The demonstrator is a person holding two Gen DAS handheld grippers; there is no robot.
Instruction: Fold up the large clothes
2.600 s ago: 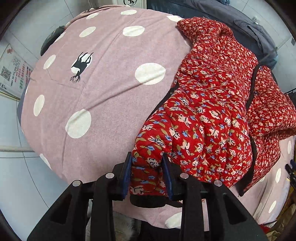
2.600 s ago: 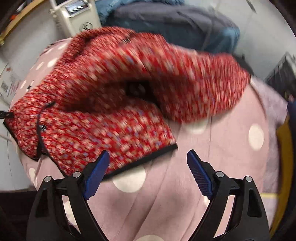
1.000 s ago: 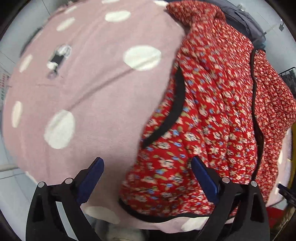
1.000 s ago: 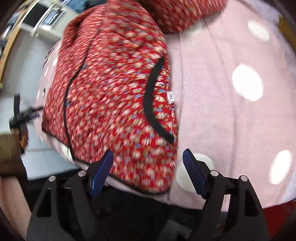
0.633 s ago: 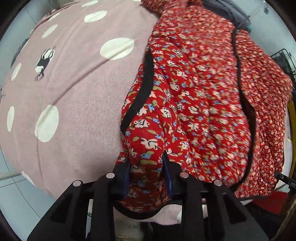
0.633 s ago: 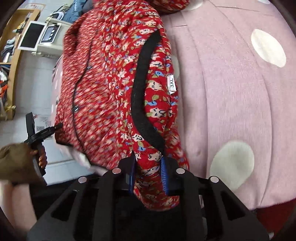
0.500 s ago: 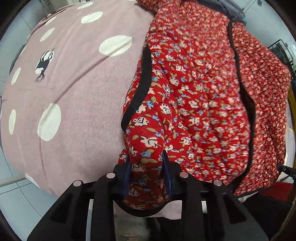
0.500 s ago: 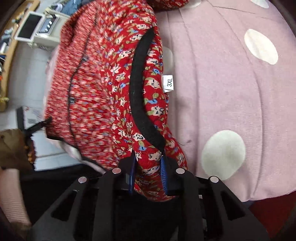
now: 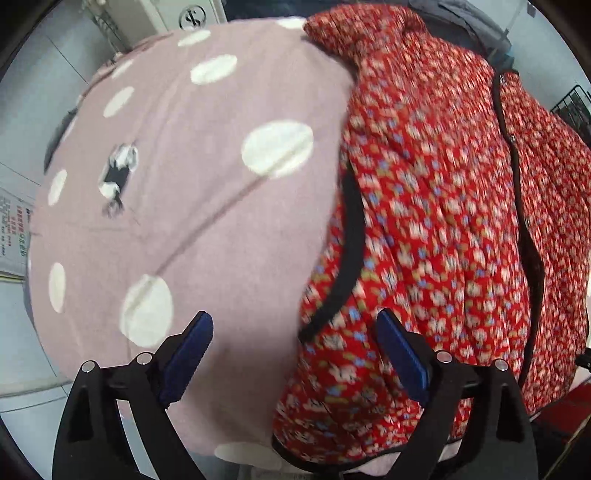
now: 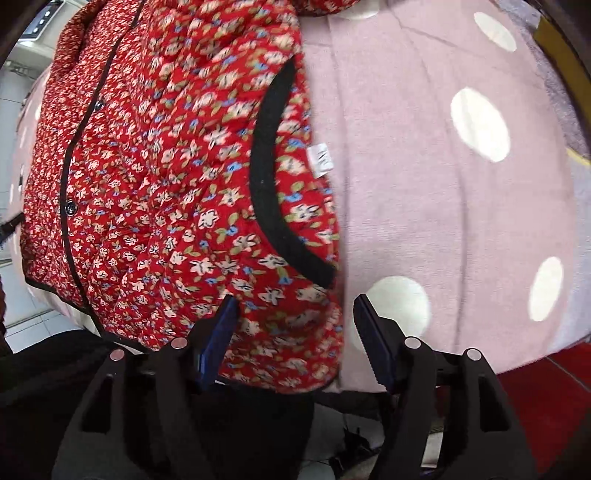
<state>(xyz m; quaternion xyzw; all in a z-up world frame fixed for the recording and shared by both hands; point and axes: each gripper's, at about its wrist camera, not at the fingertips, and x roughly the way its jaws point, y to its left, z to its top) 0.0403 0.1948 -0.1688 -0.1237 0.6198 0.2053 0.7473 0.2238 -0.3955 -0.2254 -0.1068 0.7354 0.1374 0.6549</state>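
A red floral quilted jacket [image 9: 443, 221] with black trim lies on a pink polka-dot cover [image 9: 192, 206]. In the left wrist view it fills the right half. My left gripper [image 9: 295, 343] is open, its jaws astride the jacket's near left edge, holding nothing. In the right wrist view the jacket [image 10: 166, 166] fills the left half, with a black-edged pocket and a small white size tag [image 10: 320, 159]. My right gripper [image 10: 293, 325] is open over the jacket's near right corner, empty.
The pink cover [image 10: 461, 221] drops off at its near edge to grey floor tiles [image 9: 22, 369] on the left and a red floor [image 10: 546, 373] on the right. Dark grey clothing [image 9: 461, 22] lies behind the jacket. A white appliance [image 9: 184, 14] stands at the back.
Both grippers were shut on the jacket's near edge half a second ago; both have opened and let it go. The jacket now rests on the cover.
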